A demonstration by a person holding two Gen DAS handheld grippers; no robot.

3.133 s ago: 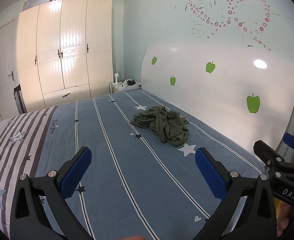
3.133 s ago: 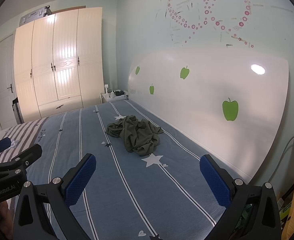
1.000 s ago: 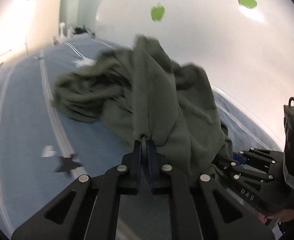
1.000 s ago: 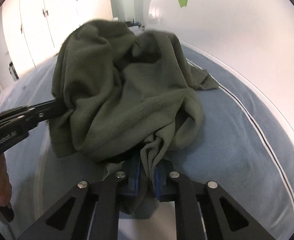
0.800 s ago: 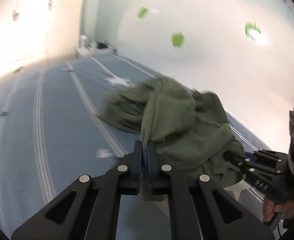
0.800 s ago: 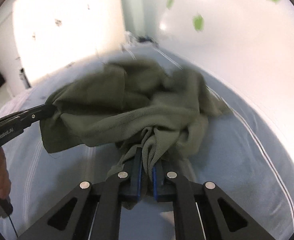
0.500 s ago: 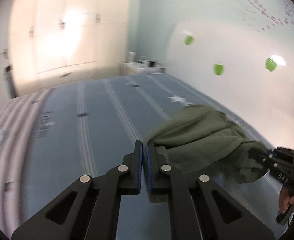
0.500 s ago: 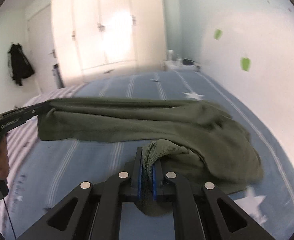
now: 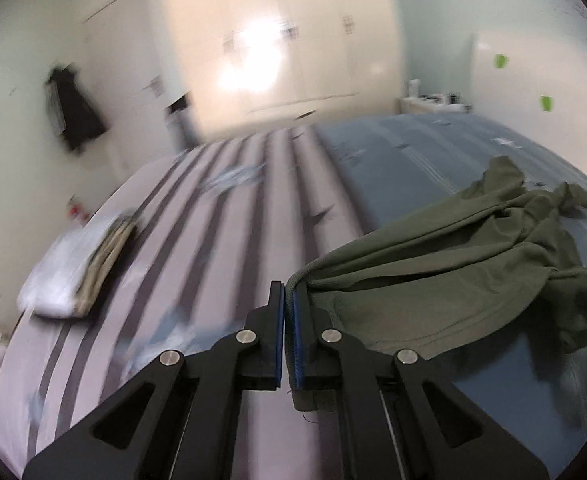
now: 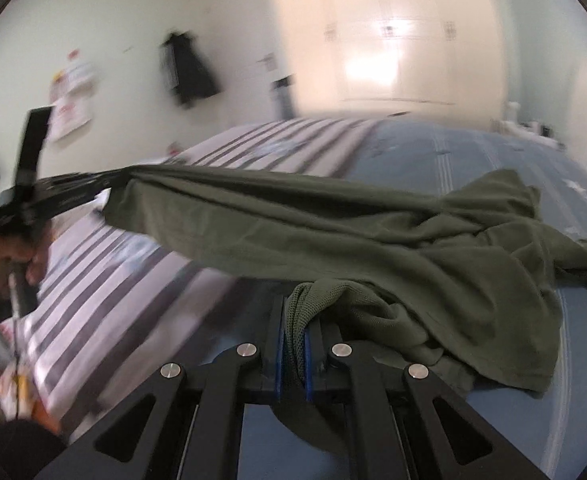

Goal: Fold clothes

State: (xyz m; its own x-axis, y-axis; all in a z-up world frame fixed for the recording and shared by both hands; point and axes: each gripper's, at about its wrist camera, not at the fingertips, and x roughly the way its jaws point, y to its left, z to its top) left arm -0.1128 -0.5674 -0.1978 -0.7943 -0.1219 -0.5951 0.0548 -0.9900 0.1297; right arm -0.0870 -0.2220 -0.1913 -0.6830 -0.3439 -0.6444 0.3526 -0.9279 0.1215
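An olive green garment (image 9: 445, 280) hangs stretched above the bed between my two grippers. My left gripper (image 9: 287, 300) is shut on one edge of it; the cloth runs off to the right. My right gripper (image 10: 293, 312) is shut on a bunched edge of the same garment (image 10: 333, 224). In the right wrist view the left gripper (image 10: 105, 188) shows at the left, pulling the cloth taut, with the hand that holds it below. The far part of the garment trails onto the blue bedsheet (image 10: 433, 148).
The bed cover is blue with white stars on the right and grey-and-white striped (image 9: 229, 216) on the left. A stack of folded clothes (image 9: 77, 268) lies at the bed's left edge. A cream wardrobe (image 9: 277, 48) and a hanging dark coat (image 9: 73, 108) stand beyond.
Both grippers have swung left, away from the headboard toward the striped end, carrying the garment. The cloth is now stretched out between them instead of bunched.
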